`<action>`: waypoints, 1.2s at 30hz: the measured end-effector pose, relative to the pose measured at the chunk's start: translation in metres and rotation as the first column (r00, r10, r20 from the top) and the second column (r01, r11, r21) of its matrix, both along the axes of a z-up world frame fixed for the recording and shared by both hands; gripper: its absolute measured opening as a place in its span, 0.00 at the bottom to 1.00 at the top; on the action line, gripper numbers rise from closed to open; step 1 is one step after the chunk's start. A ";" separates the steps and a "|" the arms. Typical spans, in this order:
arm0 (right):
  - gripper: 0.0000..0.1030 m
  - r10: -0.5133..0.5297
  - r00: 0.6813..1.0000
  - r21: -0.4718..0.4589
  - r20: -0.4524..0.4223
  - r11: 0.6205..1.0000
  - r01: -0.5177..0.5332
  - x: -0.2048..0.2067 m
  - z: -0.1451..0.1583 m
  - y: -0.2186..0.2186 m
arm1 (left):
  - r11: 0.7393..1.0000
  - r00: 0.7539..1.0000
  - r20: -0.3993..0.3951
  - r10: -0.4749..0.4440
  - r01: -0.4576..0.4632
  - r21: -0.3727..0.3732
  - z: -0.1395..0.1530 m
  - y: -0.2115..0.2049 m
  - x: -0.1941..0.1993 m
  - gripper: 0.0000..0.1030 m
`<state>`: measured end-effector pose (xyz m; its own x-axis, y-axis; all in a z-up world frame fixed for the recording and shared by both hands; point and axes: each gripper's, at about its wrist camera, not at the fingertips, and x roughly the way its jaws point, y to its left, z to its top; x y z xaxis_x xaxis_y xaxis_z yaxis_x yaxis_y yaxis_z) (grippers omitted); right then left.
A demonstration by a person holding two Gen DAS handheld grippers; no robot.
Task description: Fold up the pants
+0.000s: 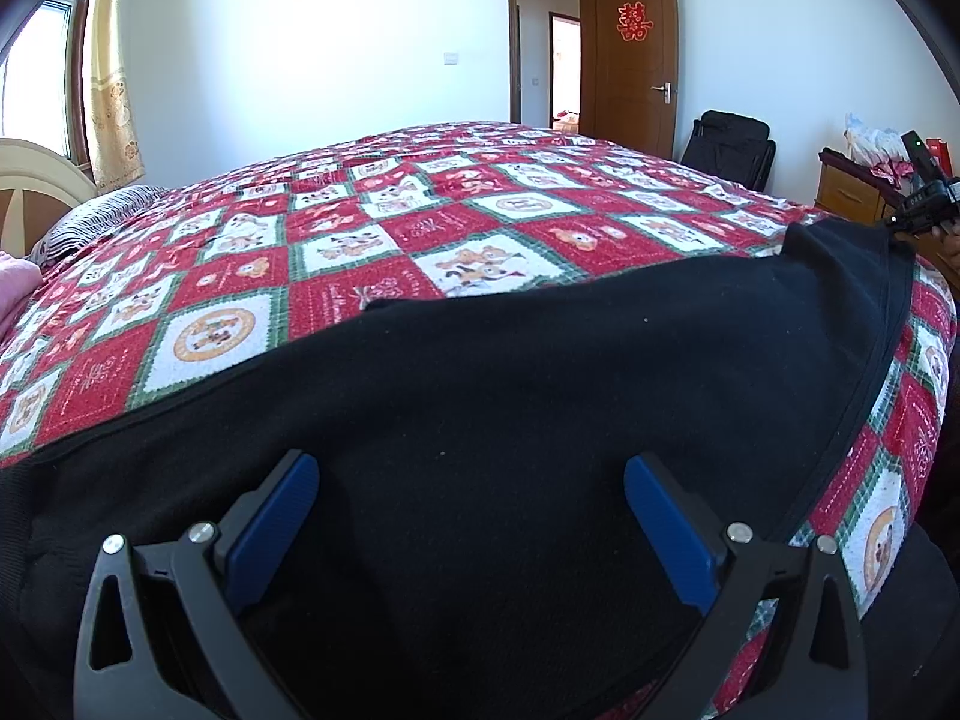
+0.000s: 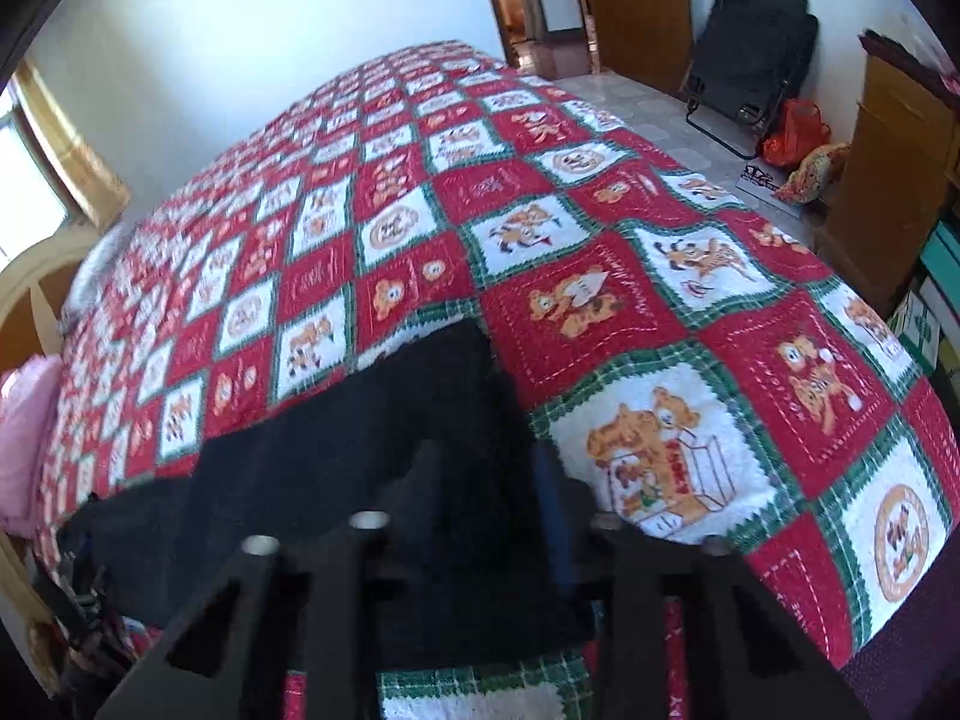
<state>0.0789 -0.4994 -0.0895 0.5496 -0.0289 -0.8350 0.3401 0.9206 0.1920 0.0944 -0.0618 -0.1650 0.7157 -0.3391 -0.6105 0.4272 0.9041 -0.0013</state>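
Clearly spread across a red, white and green patchwork quilt (image 1: pixel 252 276) on a bed: black pants (image 1: pixel 510 396), lying flat and stretching from the left gripper's jaws away to the right.

Left gripper (image 1: pixel 471 480): jaws wide apart, blue pads (image 1: pixel 282 516) hovering low over the black fabric, nothing pinched between them. Cloth fills the whole gap between the jaws and runs out to either side. Ahead of the jaws, beyond the far edge of the pants, open quilt with cartoon squares. Far ahead and to the right, an open wooden door (image 1: pixel 636 54) with a red paper emblem. Far right of the jaws, at the corner of the pants, a small glimpse of the other gripper's black body.

Right gripper (image 2: pixel 480 480): picture blurred, jaws drawn close, with a bunch of the black pants (image 2: pixel 336 456) sitting between them; looks clamped on the cloth, one blue pad (image 2: pixel 555 516) just visible against the fabric on the right side. Rest of the pants trails off to the left of the jaws. Right of the jaws, bare quilt (image 2: pixel 660 312) with a bear square. Far ahead and right, a black folding chair (image 2: pixel 750 42) against the wall. Far left, something pink (image 2: pixel 24 438) at the bed's edge.
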 end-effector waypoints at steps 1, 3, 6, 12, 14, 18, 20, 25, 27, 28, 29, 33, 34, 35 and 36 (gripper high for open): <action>0.05 0.009 1.000 -0.016 0.002 1.000 -0.009 -0.002 0.002 0.003 | 1.000 1.000 0.001 0.000 0.000 -0.001 0.000 0.000 0.000 1.00; 0.03 0.032 0.999 -0.054 0.029 0.998 -0.030 -0.015 0.013 0.010 | 1.000 1.000 0.001 0.000 0.000 -0.001 0.000 0.000 0.000 1.00; 0.03 0.036 0.998 -0.094 0.055 0.995 -0.031 -0.038 0.026 0.011 | 1.000 1.000 0.001 -0.001 0.001 0.000 0.000 0.000 0.000 1.00; 0.00 -0.057 0.998 -0.204 -0.023 0.978 0.051 -0.054 0.011 -0.007 | 1.000 1.000 -0.005 -0.009 0.009 -0.003 0.000 0.000 -0.001 1.00; 0.00 -0.084 0.996 -0.197 -0.042 0.978 0.074 -0.053 0.004 -0.013 | 1.000 1.000 -0.012 -0.020 0.019 -0.010 0.001 0.002 -0.001 1.00; 0.00 -0.069 0.998 -0.119 -0.007 0.991 0.068 -0.059 0.006 -0.017 | 0.998 0.999 0.016 -0.046 0.046 0.045 0.007 -0.004 -0.017 1.00; 0.02 -0.081 0.996 -0.051 0.023 0.995 0.083 -0.064 0.013 -0.014 | 0.993 0.995 0.058 -0.086 0.081 0.086 0.011 -0.012 -0.030 1.00; 0.44 -0.132 0.987 0.203 0.088 0.973 0.112 -0.080 0.025 0.000 | 0.973 0.971 0.106 -0.215 0.204 0.103 0.030 -0.053 -0.048 1.00; 0.44 -0.168 0.982 0.190 0.081 0.970 0.150 -0.082 0.025 0.008 | 0.964 0.963 0.090 -0.255 0.246 0.101 0.035 -0.069 -0.044 0.99; 0.44 -0.186 0.980 0.181 0.076 0.969 0.170 -0.082 0.024 0.011 | 0.958 0.957 0.079 -0.278 0.271 0.094 0.037 -0.080 -0.040 0.94; 0.44 -0.203 0.976 0.202 0.072 0.962 0.185 -0.082 0.022 0.010 | 0.953 0.953 0.065 -0.297 0.291 0.085 0.038 -0.088 -0.037 0.91; 0.44 -0.247 0.968 0.242 0.051 0.943 0.228 -0.077 0.011 0.002 | 0.922 0.925 0.015 -0.380 0.378 0.083 0.033 -0.119 -0.035 0.79; 0.44 -0.250 0.967 0.243 0.057 0.942 0.229 -0.074 0.010 0.001 | 0.916 0.919 0.008 -0.394 0.391 0.093 0.031 -0.124 -0.036 0.76; 0.44 -0.252 0.966 0.248 0.060 0.941 0.230 -0.072 0.008 -0.001 | 0.907 0.912 -0.005 -0.410 0.408 0.106 0.027 -0.131 -0.037 0.76; 0.44 -0.249 0.967 0.249 0.059 0.941 0.227 -0.070 0.007 -0.001 | 0.902 0.908 -0.011 -0.418 0.417 0.112 0.024 -0.135 -0.038 0.76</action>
